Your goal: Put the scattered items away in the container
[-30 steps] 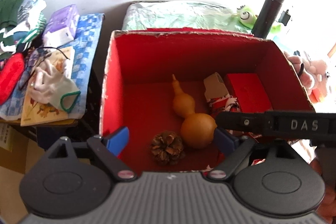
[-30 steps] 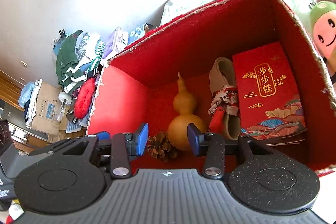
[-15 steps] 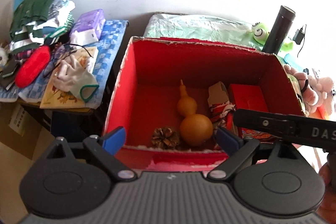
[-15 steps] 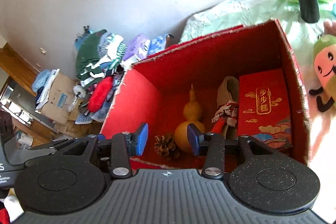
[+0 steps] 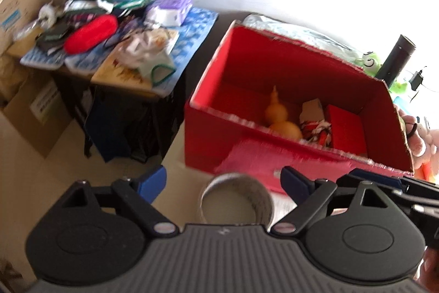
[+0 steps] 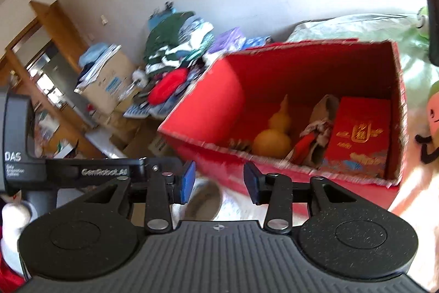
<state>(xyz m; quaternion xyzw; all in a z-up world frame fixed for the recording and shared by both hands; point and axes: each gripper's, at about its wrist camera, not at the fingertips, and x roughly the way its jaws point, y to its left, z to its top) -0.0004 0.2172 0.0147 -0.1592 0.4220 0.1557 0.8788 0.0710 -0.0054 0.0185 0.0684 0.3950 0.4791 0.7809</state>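
Note:
A red cardboard box (image 5: 208, 139) (image 6: 203, 111) stands open ahead of both grippers. Inside it lie a yellow gourd (image 5: 282, 122) (image 6: 271, 139), a pine cone (image 6: 238, 145), a folded red-white cloth with a beige piece (image 5: 315, 125) (image 6: 315, 133) and a red envelope packet (image 5: 348, 128) (image 6: 359, 133). My left gripper (image 5: 223, 180) is open and empty, above a roll of tape (image 5: 236, 197) that lies in front of the box. My right gripper (image 6: 219, 180) is open and empty; the roll of tape (image 6: 203, 199) shows below its fingers.
A low table (image 5: 131, 78) at the left carries clothes, a red pouch (image 5: 90, 32), tissue packs and a mask. Cardboard boxes (image 5: 38, 111) stand on the floor. A black flask (image 5: 395, 56) and plush toys (image 6: 433, 114) are to the right of the box.
Both grippers have pulled back and up out of the box. The box now lies farther away, and the tape roll has come into view beneath them.

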